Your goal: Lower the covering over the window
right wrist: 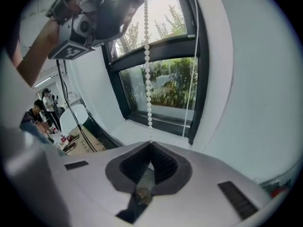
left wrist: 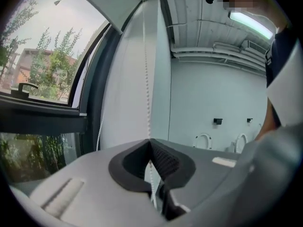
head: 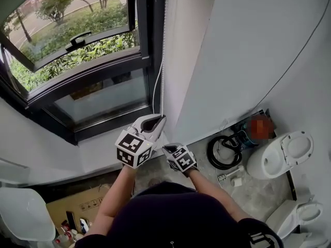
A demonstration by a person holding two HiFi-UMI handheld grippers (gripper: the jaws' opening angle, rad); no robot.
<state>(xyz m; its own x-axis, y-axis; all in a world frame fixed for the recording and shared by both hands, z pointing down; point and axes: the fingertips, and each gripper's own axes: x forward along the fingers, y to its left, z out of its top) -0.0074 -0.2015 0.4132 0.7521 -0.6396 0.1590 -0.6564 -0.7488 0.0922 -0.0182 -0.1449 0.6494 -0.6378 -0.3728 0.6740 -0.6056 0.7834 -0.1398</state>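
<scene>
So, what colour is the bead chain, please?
White; the bead chain shows best in the right gripper view.

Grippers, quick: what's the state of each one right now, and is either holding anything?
Left gripper: closed, clamped on the bead chain.
Right gripper: closed on the same bead chain, lower down than the left.

Bead chain [head: 163, 50] cut off at top edge, lower end hidden behind jaws

The grey floor [head: 258, 195] is lying far beneath the right gripper [head: 166, 150]. To that gripper's right, what looks like a coiled black hose [head: 223, 153] and a white toilet bowl [head: 279, 156] are resting on it. Below and left of the left gripper [head: 158, 122], a cardboard box [head: 83, 205] is sitting.
</scene>
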